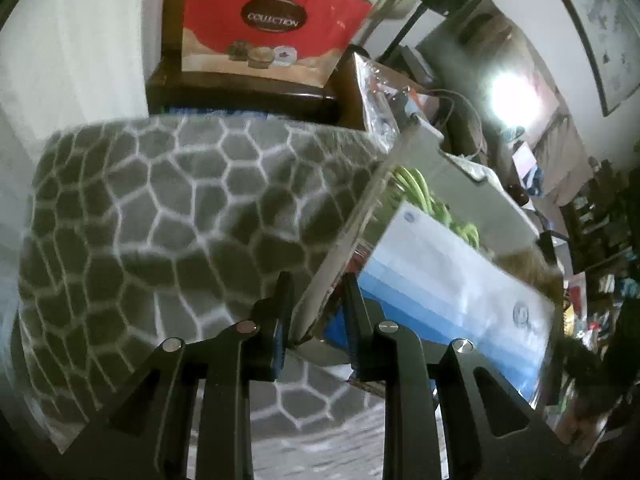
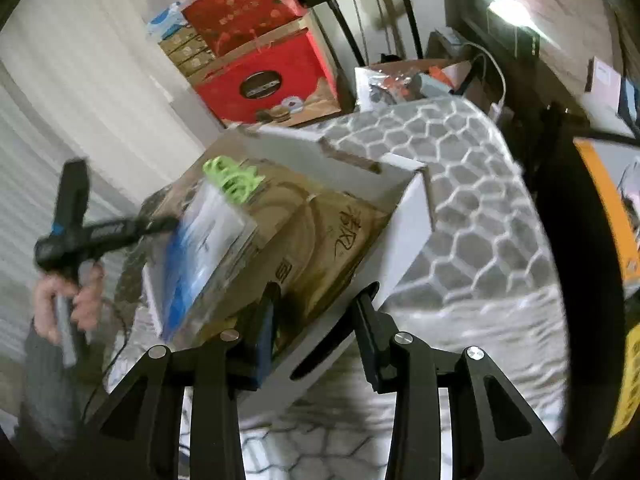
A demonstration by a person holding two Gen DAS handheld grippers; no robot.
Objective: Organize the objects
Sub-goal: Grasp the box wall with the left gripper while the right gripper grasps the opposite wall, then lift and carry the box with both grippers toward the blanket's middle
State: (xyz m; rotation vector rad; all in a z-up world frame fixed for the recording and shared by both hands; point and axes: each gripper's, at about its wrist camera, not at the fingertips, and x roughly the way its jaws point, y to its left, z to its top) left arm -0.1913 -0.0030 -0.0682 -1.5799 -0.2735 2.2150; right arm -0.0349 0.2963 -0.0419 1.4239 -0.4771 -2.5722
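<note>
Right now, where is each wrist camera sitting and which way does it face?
Left wrist: on the left gripper, looking along its fingers at the side wall of the white box, which stands between them; only the fingers show.
Right wrist: on the right gripper, facing the opposite box wall; across the box, the person's left hand shows, holding the other gripper.
Shared: the white box, blue-and-white package, green item, patterned mat and red carton.

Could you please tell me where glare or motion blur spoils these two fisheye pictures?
Left wrist view: a bright light blows out the upper right, and the patterned mat looks smeared. Right wrist view: a lamp glares at top, and the left gripper is motion-blurred.
</note>
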